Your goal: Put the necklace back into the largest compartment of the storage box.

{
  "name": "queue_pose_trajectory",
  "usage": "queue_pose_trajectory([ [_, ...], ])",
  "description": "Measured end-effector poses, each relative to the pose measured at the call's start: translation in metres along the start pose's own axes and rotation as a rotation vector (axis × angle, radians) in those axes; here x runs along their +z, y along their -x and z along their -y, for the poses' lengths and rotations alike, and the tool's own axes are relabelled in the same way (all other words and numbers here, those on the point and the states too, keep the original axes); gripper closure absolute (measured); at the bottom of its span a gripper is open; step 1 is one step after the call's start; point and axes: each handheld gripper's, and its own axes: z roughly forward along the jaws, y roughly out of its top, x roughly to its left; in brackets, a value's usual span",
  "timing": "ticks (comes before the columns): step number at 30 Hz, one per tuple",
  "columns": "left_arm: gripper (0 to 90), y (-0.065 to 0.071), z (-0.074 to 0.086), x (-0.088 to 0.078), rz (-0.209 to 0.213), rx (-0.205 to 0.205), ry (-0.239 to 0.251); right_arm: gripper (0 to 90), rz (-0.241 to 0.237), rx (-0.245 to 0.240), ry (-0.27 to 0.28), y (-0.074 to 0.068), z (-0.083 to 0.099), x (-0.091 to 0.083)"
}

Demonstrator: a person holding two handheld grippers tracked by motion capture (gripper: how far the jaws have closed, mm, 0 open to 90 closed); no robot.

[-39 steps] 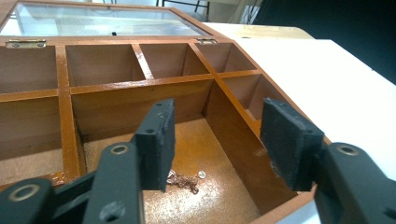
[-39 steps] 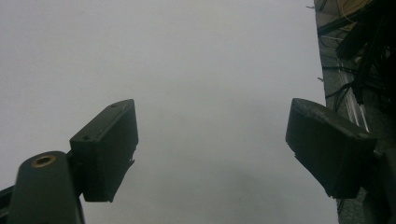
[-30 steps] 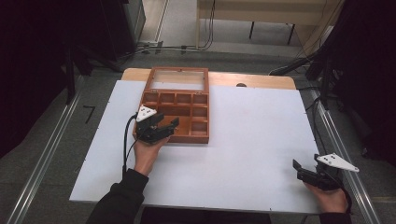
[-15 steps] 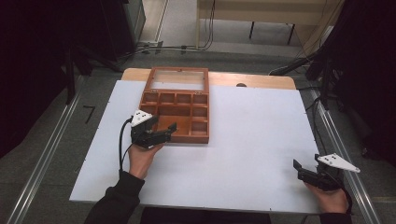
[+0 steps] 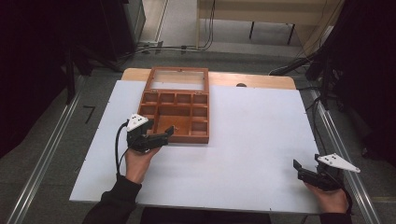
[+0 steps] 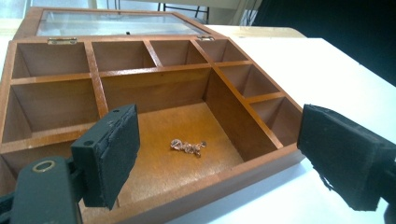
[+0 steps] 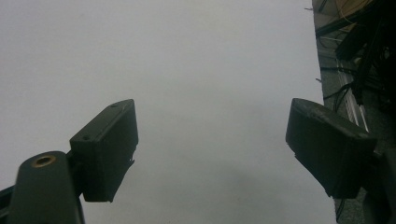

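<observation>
An open wooden box (image 5: 187,138) with several compartments sits at the back left of the white table, its glass lid (image 5: 179,79) laid back flat. In the left gripper view a small pinkish metal trinket (image 6: 187,147) lies on the floor of the box's large compartment (image 6: 154,172). My left gripper (image 5: 165,133) is open at the box's front left corner, its pads (image 6: 114,154) wide apart over the front wall (image 6: 224,176). My right gripper (image 5: 299,169) rests open near the table's front right corner, and in the right gripper view nothing lies between its pads (image 7: 109,149).
The white table top (image 5: 261,126) stretches between the two grippers. A wooden strip (image 5: 261,80) runs along the table's back edge. Metal rails (image 5: 42,158) flank the table on the floor, and cables (image 5: 289,70) lie behind it.
My left gripper has drawn back a little from over the box toward the table's front edge. The right gripper has stayed where it was.
</observation>
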Motion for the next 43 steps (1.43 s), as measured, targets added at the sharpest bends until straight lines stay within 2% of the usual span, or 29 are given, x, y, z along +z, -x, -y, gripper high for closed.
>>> queue_pose_trajectory([
  [7, 12.7, 0.001, 0.004, -0.002, 0.003, -0.006, -0.030, 15.3, 0.002, 0.001, 0.000, 0.000, 0.000, 0.000],
  [28, 12.7, -0.005, 0.016, -0.021, 0.000, -0.030, -0.033, 15.3, 0.003, 0.000, 0.001, 0.000, 0.000, 0.000],
  [37, 12.7, -0.014, 0.026, -0.036, -0.020, -0.046, -0.037, 15.3, 0.003, 0.000, 0.001, 0.000, 0.000, 0.000],
  [40, 13.0, -0.020, 0.032, -0.043, -0.020, -0.063, -0.045, 15.3, 0.003, 0.002, 0.001, 0.000, 0.000, -0.001],
  [43, 13.5, -0.026, 0.040, -0.053, -0.029, -0.061, -0.051, 15.3, 0.002, 0.004, 0.001, -0.001, 0.000, -0.001],
])
